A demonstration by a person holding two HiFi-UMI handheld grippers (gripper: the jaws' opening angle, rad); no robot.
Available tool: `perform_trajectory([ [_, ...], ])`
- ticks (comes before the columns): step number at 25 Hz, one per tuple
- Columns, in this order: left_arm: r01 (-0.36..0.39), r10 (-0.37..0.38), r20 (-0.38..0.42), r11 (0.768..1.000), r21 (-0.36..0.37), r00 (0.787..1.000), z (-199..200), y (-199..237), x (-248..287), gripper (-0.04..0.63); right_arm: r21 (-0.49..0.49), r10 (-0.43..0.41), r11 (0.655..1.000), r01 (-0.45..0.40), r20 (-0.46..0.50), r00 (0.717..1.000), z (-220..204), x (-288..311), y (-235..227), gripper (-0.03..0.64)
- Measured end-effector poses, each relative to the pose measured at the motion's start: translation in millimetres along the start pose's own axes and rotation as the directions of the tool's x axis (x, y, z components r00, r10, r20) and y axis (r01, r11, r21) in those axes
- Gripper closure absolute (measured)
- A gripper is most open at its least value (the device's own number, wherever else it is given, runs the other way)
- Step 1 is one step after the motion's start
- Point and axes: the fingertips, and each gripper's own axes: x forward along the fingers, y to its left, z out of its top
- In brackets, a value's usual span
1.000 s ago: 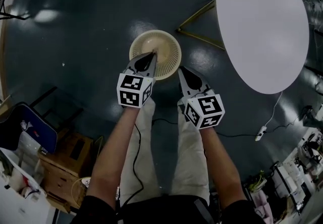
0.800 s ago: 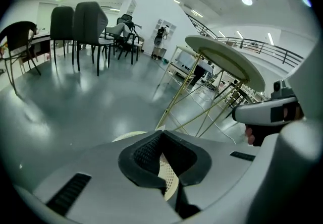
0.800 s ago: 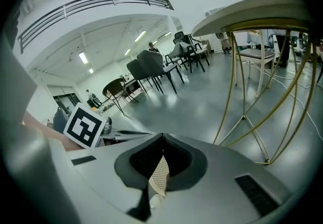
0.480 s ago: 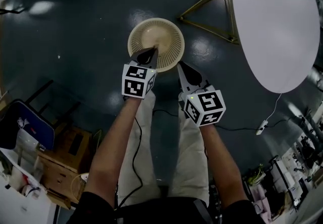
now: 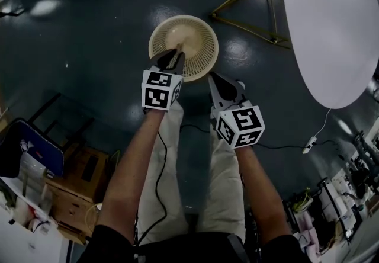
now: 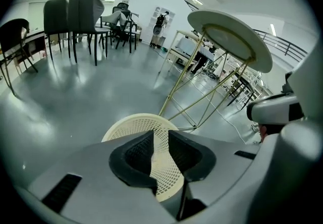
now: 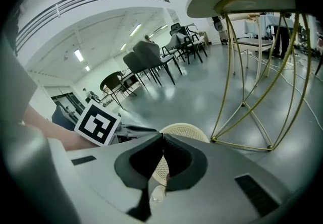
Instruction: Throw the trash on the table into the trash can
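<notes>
The trash can, a cream mesh basket [image 5: 188, 37], stands on the dark floor. My left gripper [image 5: 173, 55] hangs over its near rim. Its jaws have just been opening and stand a little apart. In the left gripper view [image 6: 160, 142] only the basket's mesh [image 6: 132, 123] shows through the gap, with nothing between the pads. My right gripper [image 5: 214, 78] hovers just right of the basket, nearer to me. Its tips meet in the right gripper view [image 7: 162, 140], and the basket [image 7: 185, 129] lies behind them. The round white table [image 5: 331, 31] is at the upper right with nothing on its visible top.
The table's gold wire legs [image 5: 251, 4] stand close to the basket's right. A cable and a power strip [image 5: 306, 153] lie on the floor at the right. A wooden cabinet [image 5: 77, 196] and a blue bag [image 5: 26, 152] sit at the lower left. Dark chairs [image 6: 83, 16] stand far off.
Both grippers have sunk toward the basket. The left one's tips, shut before, now stand slightly parted over the rim.
</notes>
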Motion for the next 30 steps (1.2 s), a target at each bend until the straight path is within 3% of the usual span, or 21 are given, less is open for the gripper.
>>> perform_trajectory([
  [4,0.011,-0.011,-0.007,1.0,-0.029,1.0,-2.9,-0.9,1.0,0.474,-0.001,-0.003,1.0,0.003,-0.002,1.0,-0.8,0.4,-1.0,0.598],
  [11,0.021,-0.021,0.009,0.999,-0.028,1.0,-0.1,2.2,-9.7,0.479,0.005,-0.012,1.0,0.012,0.006,1.0,0.4,1.3,3.4,0.598],
  [14,0.014,-0.014,0.028,1.0,-0.012,1.0,10.3,3.6,-18.8,0.525,-0.006,-0.008,1.0,0.008,0.012,1.0,7.5,-0.9,10.4,0.598],
  [23,0.012,-0.012,0.07,1.0,-0.004,0.997,57.5,-16.3,-93.6,0.575,-0.064,0.007,0.998,-0.004,0.043,0.999,68.9,-46.1,50.2,0.598],
  [30,-0.005,-0.003,0.092,0.996,0.085,0.996,92.5,-29.9,-155.8,0.58,-0.102,0.018,0.995,-0.011,0.061,0.998,114.1,-83.2,78.3,0.598],
])
